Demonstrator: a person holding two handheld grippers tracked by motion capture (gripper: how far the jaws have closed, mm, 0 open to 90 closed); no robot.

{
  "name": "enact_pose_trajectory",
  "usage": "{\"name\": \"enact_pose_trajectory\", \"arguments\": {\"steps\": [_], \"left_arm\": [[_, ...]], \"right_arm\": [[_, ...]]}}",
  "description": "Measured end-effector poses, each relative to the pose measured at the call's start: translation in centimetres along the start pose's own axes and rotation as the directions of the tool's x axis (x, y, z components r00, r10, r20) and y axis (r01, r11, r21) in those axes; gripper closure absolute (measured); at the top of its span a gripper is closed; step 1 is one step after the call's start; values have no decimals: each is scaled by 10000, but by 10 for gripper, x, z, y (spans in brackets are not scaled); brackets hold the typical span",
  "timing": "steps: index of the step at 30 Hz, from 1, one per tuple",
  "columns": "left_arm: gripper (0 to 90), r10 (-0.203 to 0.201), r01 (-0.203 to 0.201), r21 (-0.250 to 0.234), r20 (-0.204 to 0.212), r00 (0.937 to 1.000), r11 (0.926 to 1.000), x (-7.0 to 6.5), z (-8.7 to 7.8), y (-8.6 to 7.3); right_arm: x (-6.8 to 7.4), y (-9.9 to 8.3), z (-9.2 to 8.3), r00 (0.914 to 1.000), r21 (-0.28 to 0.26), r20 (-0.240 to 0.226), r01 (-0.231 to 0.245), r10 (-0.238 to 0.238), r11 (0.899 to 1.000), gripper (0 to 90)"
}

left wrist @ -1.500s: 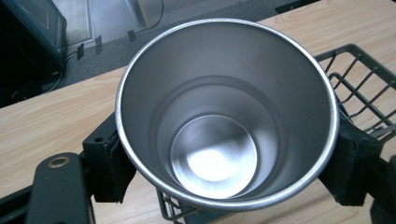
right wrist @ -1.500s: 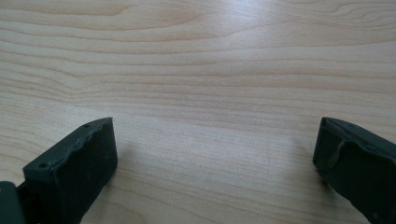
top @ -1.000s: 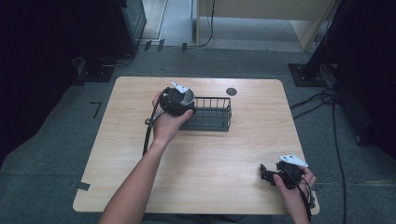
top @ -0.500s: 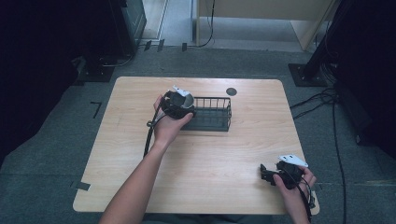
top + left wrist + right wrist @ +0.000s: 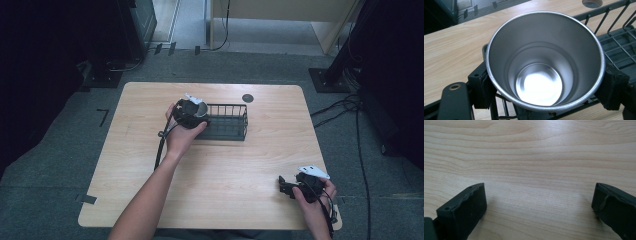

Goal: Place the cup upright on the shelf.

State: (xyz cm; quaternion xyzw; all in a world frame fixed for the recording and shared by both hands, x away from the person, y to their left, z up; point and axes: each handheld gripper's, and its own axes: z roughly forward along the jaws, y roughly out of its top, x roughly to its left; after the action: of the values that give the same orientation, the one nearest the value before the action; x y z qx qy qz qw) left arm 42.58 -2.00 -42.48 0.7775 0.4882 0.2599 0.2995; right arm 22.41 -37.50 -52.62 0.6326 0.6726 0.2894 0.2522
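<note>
A shiny metal cup sits between the jaws of my left gripper, mouth toward the camera, empty inside. In the high view that left gripper holds the cup at the left end of a black wire basket, over its rim. My right gripper rests low at the table's front right corner, jaws wide apart. In the right gripper view, the right gripper has bare wood between its jaws.
The wooden table has a round dark grommet behind the basket. Cables and dark stands lie on the floor around the table. A cable trails from the left gripper along the forearm.
The left gripper with the cup has shifted slightly toward the basket's left end. The right gripper has stayed put.
</note>
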Motion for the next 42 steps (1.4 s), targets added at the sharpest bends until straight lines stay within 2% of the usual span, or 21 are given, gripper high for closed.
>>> {"name": "enact_pose_trajectory", "arguments": {"steps": [3,6,11,14,16,20,32,42], "left_arm": [[176,-8,9,99,-41,10000,10000,1,0,0],[137,82,-84,180,102,9999,9998,1,0,-1],[79,-44,41,145,226,9997,9999,1,-2,0],[68,-123,123,2,364,9993,9999,3,-5,2],[56,-287,294,-99,657,9974,9995,6,-10,6],[39,-353,376,-281,764,9964,9989,8,-18,12],[25,-504,573,-881,792,9956,9945,12,-45,27],[15,-592,656,-1013,648,9961,9927,22,-60,21]], "right_arm": [[0,0,0,10000,-1,-1,0,0,10000,0],[0,0,0,10000,-2,-2,3,-3,10000,0],[0,0,0,10000,3,0,-5,5,10000,0],[0,0,0,10000,0,1,0,0,10000,0],[0,0,0,10000,0,-2,-4,4,10000,0],[0,0,0,10000,-2,-3,0,0,10000,0],[0,0,0,10000,9,-3,4,-4,10000,0],[0,0,0,10000,10,-1,5,-5,10000,0]]}}
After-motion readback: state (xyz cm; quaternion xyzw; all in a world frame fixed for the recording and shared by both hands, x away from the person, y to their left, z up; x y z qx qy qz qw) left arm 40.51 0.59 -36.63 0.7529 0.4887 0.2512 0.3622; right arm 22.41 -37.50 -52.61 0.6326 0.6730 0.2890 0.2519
